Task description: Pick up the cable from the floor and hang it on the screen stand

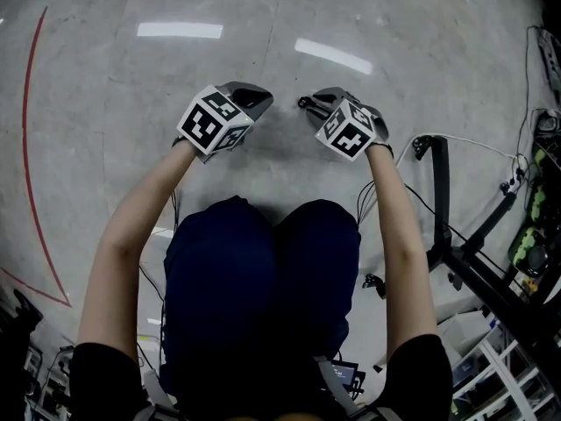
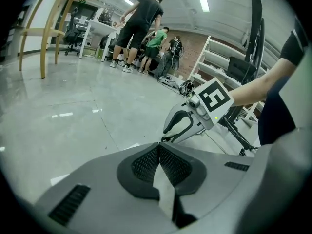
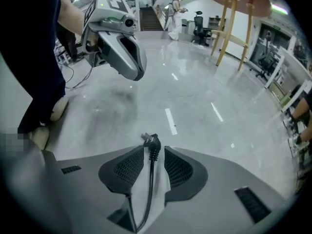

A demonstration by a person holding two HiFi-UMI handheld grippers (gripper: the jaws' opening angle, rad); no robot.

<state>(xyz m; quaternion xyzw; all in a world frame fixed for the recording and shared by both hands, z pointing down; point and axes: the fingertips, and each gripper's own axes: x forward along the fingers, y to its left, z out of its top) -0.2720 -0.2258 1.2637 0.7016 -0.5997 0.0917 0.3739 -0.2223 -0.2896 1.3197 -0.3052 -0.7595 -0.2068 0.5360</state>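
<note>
The right gripper point(image 3: 156, 150) was clamped on the cable point(image 3: 149, 179) just behind its plug, so the pickup looked done. The left gripper point(image 2: 159, 150) was closed on nothing. Hanging the cable on the stand point(image 1: 441, 196) at the right was not yet done.

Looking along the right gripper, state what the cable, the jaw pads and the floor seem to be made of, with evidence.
The cable: black matte plastic or rubber sheath; its plug shows pale metal prongs. Pads of the right gripper: dark, probably rubber, with a fine grid texture. The floor: pale polished stone or concrete, with mirror-like light streaks.
</note>
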